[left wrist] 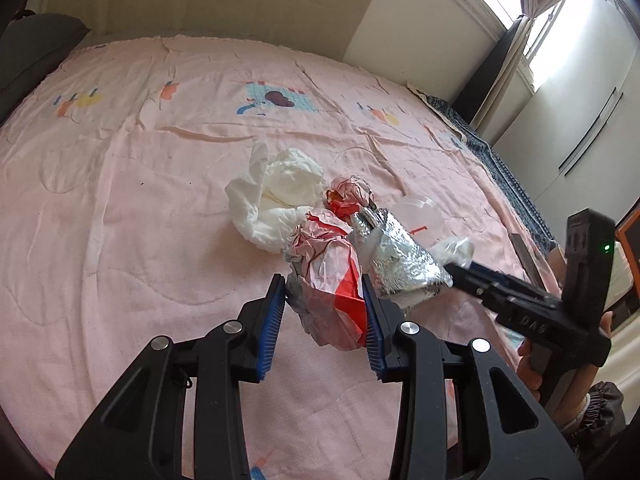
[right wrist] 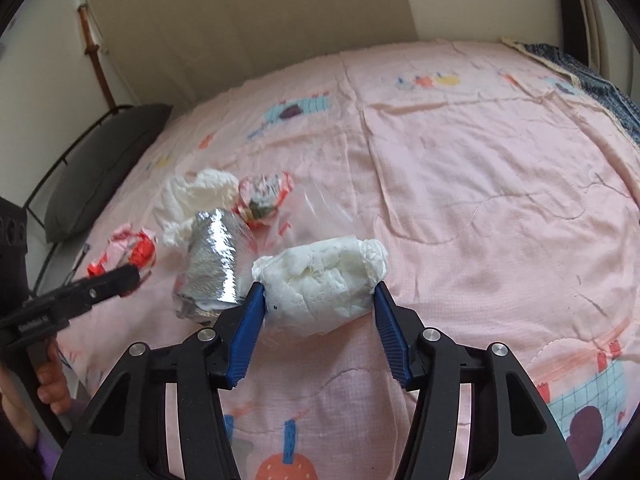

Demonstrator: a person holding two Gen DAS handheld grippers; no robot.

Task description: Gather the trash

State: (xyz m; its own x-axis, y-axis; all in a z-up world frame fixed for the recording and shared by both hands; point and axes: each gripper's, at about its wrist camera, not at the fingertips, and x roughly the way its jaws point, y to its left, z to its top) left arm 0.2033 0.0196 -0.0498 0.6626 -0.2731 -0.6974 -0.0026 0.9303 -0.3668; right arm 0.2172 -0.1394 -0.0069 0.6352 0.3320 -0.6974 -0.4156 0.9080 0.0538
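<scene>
While your left gripper (left wrist: 325, 308) points down at the pink quilt (left wrist: 120, 200), its blue pads pinch a crumpled red-and-white wrapper (left wrist: 332, 292) from both sides. Your right gripper (right wrist: 320, 300) has its jaws set around a white wad of tissue (right wrist: 320, 284); both fingertips touch the wad's ends (the wad fills the gap from pad to pad), so it reads as a grip.

Just beside that wad, on its left in the right wrist view, lies a crushed silver foil packet (right wrist: 212, 264). Behind the foil sit a bigger crumpled white tissue (left wrist: 276, 196) and a second red-and-white wrapper ball (left wrist: 348, 196), with a clear plastic lid (left wrist: 416, 212) next to them. All of it is bunched near the middle of the quilt. A dark pillow (right wrist: 104, 168) lies at the bed's far left edge.
</scene>
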